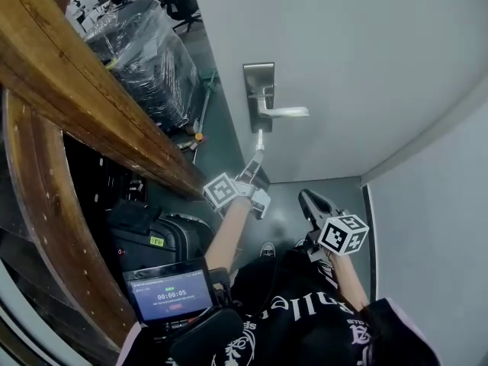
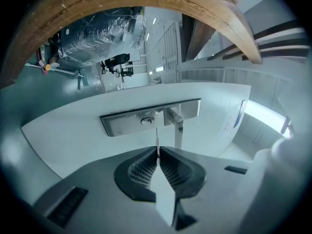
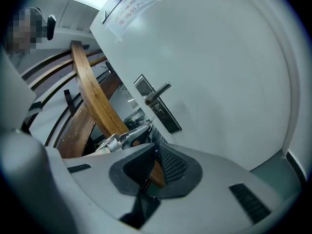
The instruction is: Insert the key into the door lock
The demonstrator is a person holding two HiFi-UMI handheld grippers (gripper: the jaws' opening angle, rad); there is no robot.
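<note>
A silver lock plate [image 1: 258,96] with a lever handle [image 1: 287,112] is fixed to the white door [image 1: 343,44]. My left gripper [image 1: 258,155] is shut on a thin silver key [image 1: 260,139] that points up at the plate from just below it. In the left gripper view the key blade [image 2: 157,138] stands just short of the keyhole [image 2: 147,121], in line with it and not touching. My right gripper [image 1: 306,198] hangs lower and to the right, away from the door, its jaws shut with nothing in them. It looks up at the lock plate [image 3: 158,106].
A curved wooden handrail [image 1: 91,97] runs along the left. Beyond it stand a plastic-wrapped pallet [image 1: 141,48] and a black suitcase [image 1: 156,239]. A timer screen [image 1: 169,293] sits at the person's chest. A wall [image 1: 435,227] meets the door at the right. A paper notice [image 3: 127,12] hangs on the door.
</note>
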